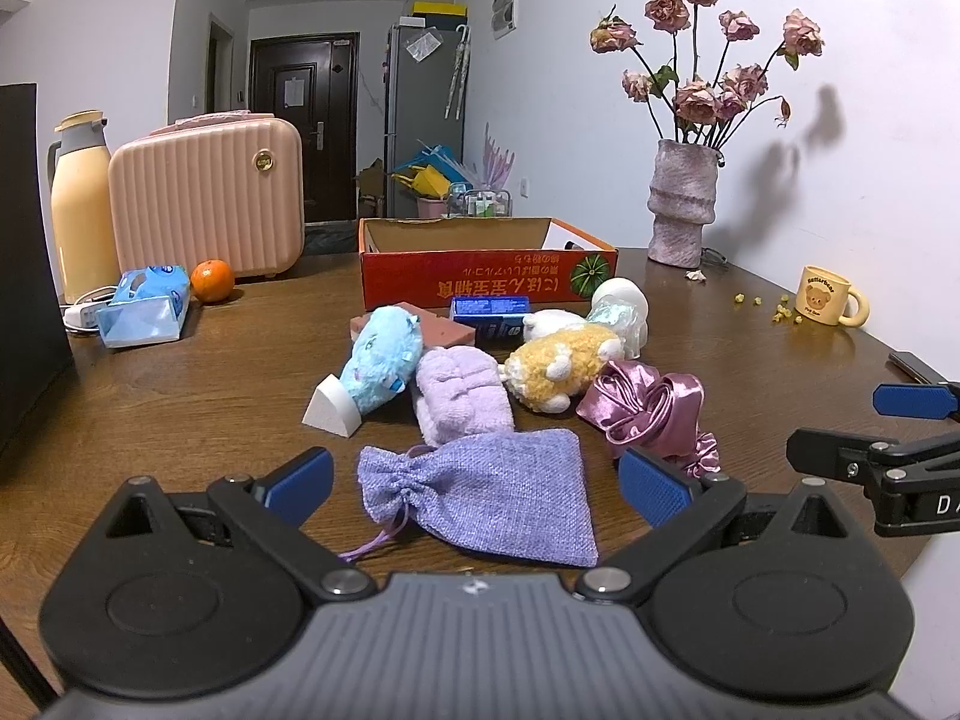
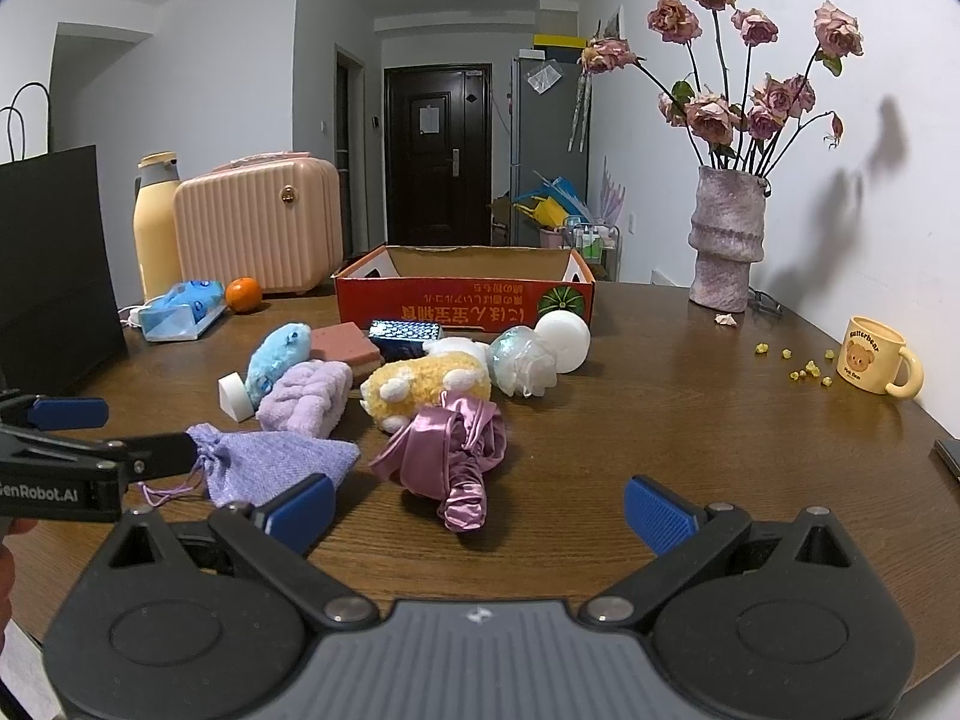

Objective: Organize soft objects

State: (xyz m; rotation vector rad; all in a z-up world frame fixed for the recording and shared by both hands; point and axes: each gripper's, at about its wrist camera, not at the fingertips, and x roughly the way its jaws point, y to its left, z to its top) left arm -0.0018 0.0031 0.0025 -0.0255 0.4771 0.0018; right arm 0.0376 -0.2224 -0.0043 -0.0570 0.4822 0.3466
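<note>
On the wooden bench [image 1: 180, 396], soft toys cluster before a red box [image 1: 480, 270]. The left tool [image 1: 474, 480] is spread around the purple pouch [image 1: 486, 492]; the right tool [image 2: 480, 510] is spread, empty, its fingers partly cut off in the left view.

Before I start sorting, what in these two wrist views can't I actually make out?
- Floor of the red cardboard box: hidden in both views by its front wall; contents unknown.
- Dark flat object at the table's right edge: cut off by the frame in the right wrist view.
- White plush: mostly covered by the yellow plush toy in the left wrist view.
- Blue box: print too small to read.
</note>
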